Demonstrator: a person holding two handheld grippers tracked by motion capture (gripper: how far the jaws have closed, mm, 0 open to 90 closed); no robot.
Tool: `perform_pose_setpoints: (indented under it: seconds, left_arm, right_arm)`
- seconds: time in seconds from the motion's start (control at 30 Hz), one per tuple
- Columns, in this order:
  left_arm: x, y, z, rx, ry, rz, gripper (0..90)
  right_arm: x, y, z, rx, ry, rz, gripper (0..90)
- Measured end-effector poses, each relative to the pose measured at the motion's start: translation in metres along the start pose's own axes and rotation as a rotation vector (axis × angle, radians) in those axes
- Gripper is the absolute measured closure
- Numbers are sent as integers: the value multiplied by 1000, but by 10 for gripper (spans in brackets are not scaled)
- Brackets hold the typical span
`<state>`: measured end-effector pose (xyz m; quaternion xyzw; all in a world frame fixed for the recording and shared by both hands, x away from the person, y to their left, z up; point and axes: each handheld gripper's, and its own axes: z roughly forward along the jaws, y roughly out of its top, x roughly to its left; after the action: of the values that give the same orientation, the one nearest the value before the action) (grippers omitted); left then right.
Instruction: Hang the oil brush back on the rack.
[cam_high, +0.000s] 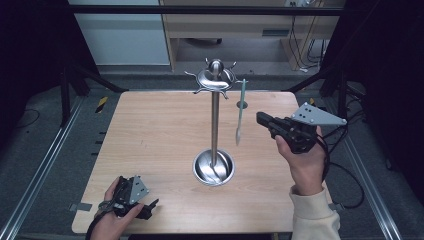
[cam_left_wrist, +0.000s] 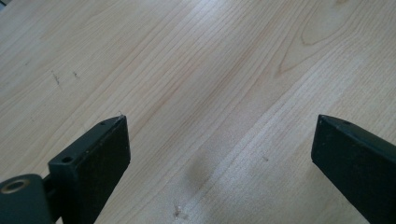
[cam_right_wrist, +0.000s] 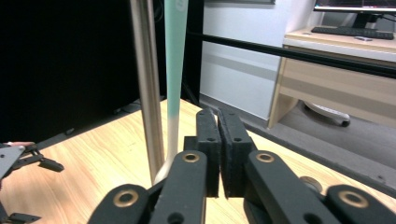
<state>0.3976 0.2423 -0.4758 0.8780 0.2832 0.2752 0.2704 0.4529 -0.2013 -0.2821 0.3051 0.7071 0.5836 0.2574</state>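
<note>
Hanging from a hook of the metal stand (cam_high: 215, 120) at the table's (cam_high: 150, 135) middle, the pale green utensil (cam_high: 240, 112) dangled just right of the pole. The right gripper (cam_high: 260, 119), jaws pressed together and empty, hovered beside it. The left gripper (cam_high: 152, 204), jaws spread, rested at the near left edge.

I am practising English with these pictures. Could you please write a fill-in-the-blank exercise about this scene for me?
1. The pale green spoon hangs from a hook of the metal ____.
2. The jaws of the right gripper are ____.
3. The left gripper, jaws open, is near the table's ____ edge.
4. The table top is made of ____.

Missing words: stand; shut; front; wood
</note>
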Motion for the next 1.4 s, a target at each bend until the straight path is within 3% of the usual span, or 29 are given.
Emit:
perform_pose_setpoints:
  seconds: [0.47, 0.7, 1.03, 1.4]
  left_arm:
    - [0, 0, 0, 0, -2, -1, 41]
    - [0, 0, 0, -1, -2, -1, 40]
    - [1, 0, 0, -1, -2, -4, 40]
    - [1, -1, -1, -4, -2, -6, 39]
  right_arm:
    - [-3, 4, -7, 7, -96, -1, 586]
    - [-8, 9, -16, -7, -173, 2, 436]
    - [-16, 10, -24, -31, -271, -3, 289]
    - [-28, 9, -32, -56, -348, 29, 169]
